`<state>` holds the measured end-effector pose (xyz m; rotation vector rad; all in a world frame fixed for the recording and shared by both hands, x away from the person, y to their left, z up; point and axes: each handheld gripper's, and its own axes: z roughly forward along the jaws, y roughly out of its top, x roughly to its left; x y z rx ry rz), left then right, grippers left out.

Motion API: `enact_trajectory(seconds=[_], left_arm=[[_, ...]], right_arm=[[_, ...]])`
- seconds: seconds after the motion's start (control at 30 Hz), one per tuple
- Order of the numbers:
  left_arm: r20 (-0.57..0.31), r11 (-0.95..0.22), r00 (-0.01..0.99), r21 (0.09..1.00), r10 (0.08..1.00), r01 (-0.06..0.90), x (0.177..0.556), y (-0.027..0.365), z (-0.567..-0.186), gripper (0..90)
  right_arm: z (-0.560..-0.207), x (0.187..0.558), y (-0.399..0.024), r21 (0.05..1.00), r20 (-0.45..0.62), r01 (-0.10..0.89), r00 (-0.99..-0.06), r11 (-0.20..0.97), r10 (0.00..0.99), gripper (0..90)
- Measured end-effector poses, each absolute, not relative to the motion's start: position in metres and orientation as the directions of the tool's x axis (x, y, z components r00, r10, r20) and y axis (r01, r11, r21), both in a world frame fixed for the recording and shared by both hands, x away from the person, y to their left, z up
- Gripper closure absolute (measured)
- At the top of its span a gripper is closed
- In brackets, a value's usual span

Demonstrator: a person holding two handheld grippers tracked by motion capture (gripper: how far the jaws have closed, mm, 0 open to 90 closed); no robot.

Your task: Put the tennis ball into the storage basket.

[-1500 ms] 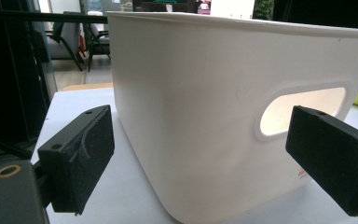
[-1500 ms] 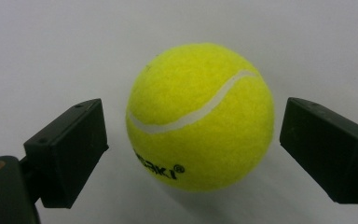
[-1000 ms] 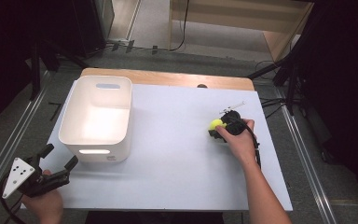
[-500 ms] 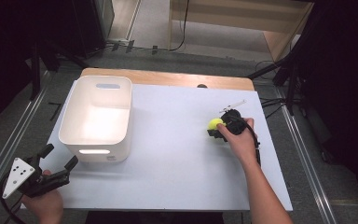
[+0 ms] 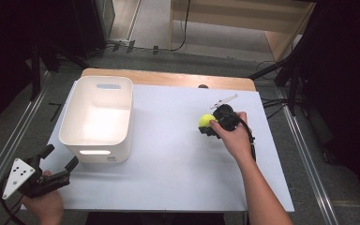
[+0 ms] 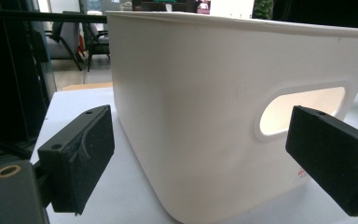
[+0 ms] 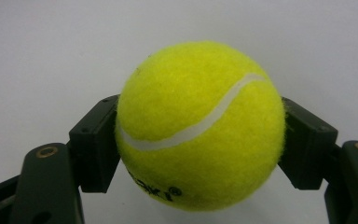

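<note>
Since a moment ago my right gripper [image 5: 211, 126] has edged a little nearer the white bin [image 5: 98, 117], carrying the tennis ball [image 7: 200, 123] with it; my left gripper [image 5: 51, 164] has not shifted. Both jaws of the right one press the ball's sides, well to the right of the bin, low over the white table [image 5: 168, 178]. My left gripper rests just in front of the bin's near wall, jaws spread wide and empty. Fuzzy and round, the ball could, I judge, roll out if my squeeze eases or I swing quickly toward the bin.
</note>
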<state>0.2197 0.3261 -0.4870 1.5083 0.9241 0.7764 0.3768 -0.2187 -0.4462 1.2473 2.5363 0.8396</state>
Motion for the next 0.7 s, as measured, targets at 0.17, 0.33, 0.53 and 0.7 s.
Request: enact_trajectory(seconds=[0.17,0.33,0.53,0.7], left_arm=[[-0.029,-0.037,0.471,0.991,0.882,0.130,0.220,0.326,-0.487,7.7],[-0.026,-0.042,0.472,0.990,0.881,0.131,0.220,0.326,-0.487,7.8],[-0.019,-0.050,0.476,0.990,0.879,0.133,0.220,0.325,-0.487,7.8],[-0.021,-0.049,0.476,0.990,0.879,0.134,0.220,0.325,-0.487,7.8]], right_arm=[[-0.436,0.376,-0.205,0.578,0.074,0.644,-0.653,0.501,0.754,24.0],[-0.425,0.376,-0.191,0.590,0.068,0.610,-0.691,0.529,0.720,24.0],[-0.414,0.375,-0.178,0.597,0.084,0.588,-0.721,0.545,0.687,24.1],[-0.408,0.375,-0.167,0.605,0.090,0.572,-0.741,0.554,0.666,24.1]])
